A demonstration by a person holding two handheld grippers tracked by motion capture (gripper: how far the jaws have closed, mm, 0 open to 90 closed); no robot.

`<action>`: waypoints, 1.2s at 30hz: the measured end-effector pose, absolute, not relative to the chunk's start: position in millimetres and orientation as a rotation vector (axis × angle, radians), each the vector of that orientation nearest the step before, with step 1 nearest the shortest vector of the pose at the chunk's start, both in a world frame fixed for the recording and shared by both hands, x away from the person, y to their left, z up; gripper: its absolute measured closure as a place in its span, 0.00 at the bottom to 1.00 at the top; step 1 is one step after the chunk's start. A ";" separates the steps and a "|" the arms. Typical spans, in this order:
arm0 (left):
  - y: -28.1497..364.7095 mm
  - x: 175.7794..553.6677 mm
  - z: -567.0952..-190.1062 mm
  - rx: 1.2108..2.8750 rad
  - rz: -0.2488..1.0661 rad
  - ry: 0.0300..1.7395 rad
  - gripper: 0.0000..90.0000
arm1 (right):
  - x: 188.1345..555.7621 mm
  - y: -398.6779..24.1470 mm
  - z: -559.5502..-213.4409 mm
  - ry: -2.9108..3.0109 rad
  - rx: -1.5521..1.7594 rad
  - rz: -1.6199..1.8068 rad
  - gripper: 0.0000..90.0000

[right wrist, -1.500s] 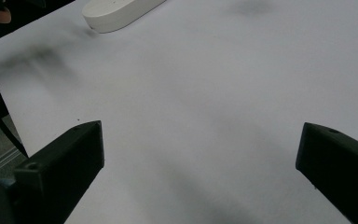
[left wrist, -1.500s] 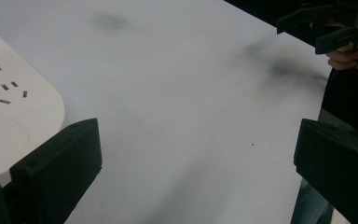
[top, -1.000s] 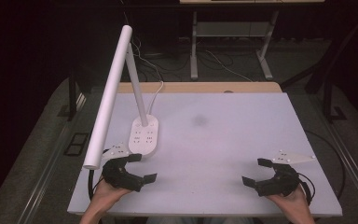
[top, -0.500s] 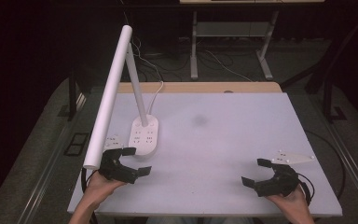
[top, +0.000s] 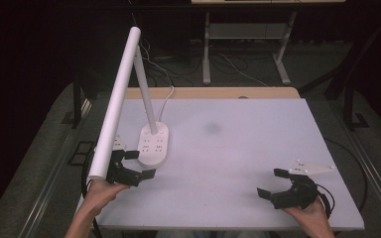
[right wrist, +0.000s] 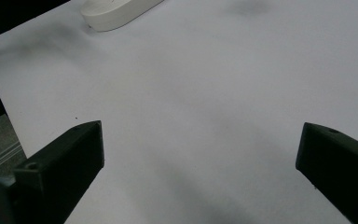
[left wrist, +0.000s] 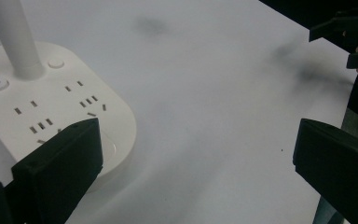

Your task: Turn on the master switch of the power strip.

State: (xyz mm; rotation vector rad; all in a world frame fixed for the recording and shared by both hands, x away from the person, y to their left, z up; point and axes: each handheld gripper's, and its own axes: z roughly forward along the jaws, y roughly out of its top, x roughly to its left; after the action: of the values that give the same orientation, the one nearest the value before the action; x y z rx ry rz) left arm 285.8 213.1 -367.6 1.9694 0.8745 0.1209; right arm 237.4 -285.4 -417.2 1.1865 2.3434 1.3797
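Observation:
A white desk lamp stands at the left of the white table [top: 238,144]. Its oval base [top: 154,144] carries power sockets and buttons, and a long white tube head [top: 115,106] slants toward the front edge. My left gripper [top: 142,164] is open just in front of that base, nothing between its jaws. In the left gripper view the base [left wrist: 51,102] and stem [left wrist: 16,37] lie right behind the left jaw, and the gripper [left wrist: 196,163] is wide open. My right gripper [top: 269,183] is open near the front right, over bare table [right wrist: 200,93].
The lamp's cord [top: 166,96] runs off the table's far edge, where a wooden strip [top: 213,92] shows. The lamp base's edge [right wrist: 121,9] appears far off in the right gripper view. A dark floor with cables and a desk frame [top: 243,44] lies beyond the table.
My left gripper has moved a little away from the front edge, up to the lamp base. The right gripper has barely shifted.

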 end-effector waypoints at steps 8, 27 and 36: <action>219.3 295.8 -361.6 1.965 0.136 0.894 0.01 | 237.5 -285.4 -417.2 2.343 1.180 1.380 0.00; 223.7 321.5 -356.7 2.014 0.138 0.915 0.01 | 236.9 -286.0 -416.8 2.334 1.183 1.381 0.00; 223.9 333.3 -354.1 2.032 0.141 0.927 0.02 | 236.6 -286.8 -416.6 2.332 1.182 1.378 0.00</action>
State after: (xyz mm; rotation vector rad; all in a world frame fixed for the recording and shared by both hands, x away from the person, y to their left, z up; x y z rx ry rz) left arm 333.3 223.9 -354.1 2.0316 0.9274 0.1415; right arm 236.6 -286.8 -416.6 1.1815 2.3317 1.3784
